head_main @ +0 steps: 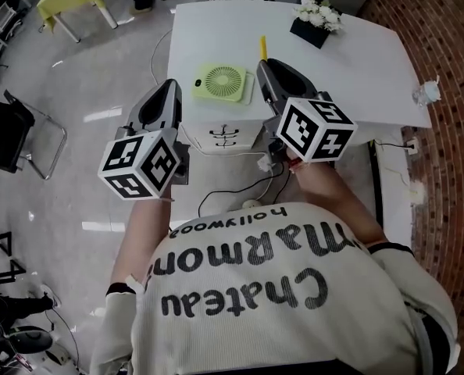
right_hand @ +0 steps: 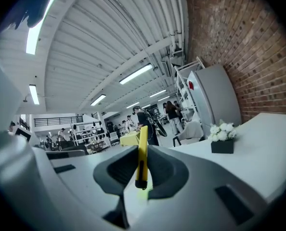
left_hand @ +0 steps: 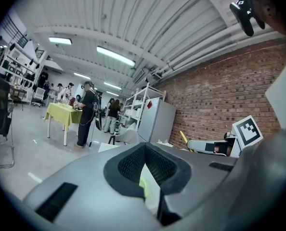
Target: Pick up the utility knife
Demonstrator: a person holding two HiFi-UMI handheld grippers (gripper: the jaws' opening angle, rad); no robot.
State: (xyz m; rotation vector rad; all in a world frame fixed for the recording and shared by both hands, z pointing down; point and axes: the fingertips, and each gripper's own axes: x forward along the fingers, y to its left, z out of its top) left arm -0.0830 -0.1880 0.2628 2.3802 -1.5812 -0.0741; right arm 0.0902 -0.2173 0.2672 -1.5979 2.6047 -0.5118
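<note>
A yellow utility knife (right_hand: pixel 142 153) stands upright between the pads of my right gripper (right_hand: pixel 143 150), which is shut on it. In the head view the knife's yellow end (head_main: pixel 262 47) sticks out past the right gripper (head_main: pixel 267 67), held up in the air over the near edge of the white table (head_main: pixel 365 53). My left gripper (head_main: pixel 172 84) hangs level to the left of it, off the table's edge. In the left gripper view its jaws (left_hand: pixel 144 148) meet at the tips with nothing between them, and the knife (left_hand: pixel 183 138) shows off to the right.
A green round fan (head_main: pixel 223 82) lies on the table by the grippers. White flowers in a black box (head_main: pixel 316 18) stand at the far side, a crumpled white thing (head_main: pixel 427 92) at the right edge. A brick wall runs on the right, a black chair (head_main: pixel 13 135) stands left.
</note>
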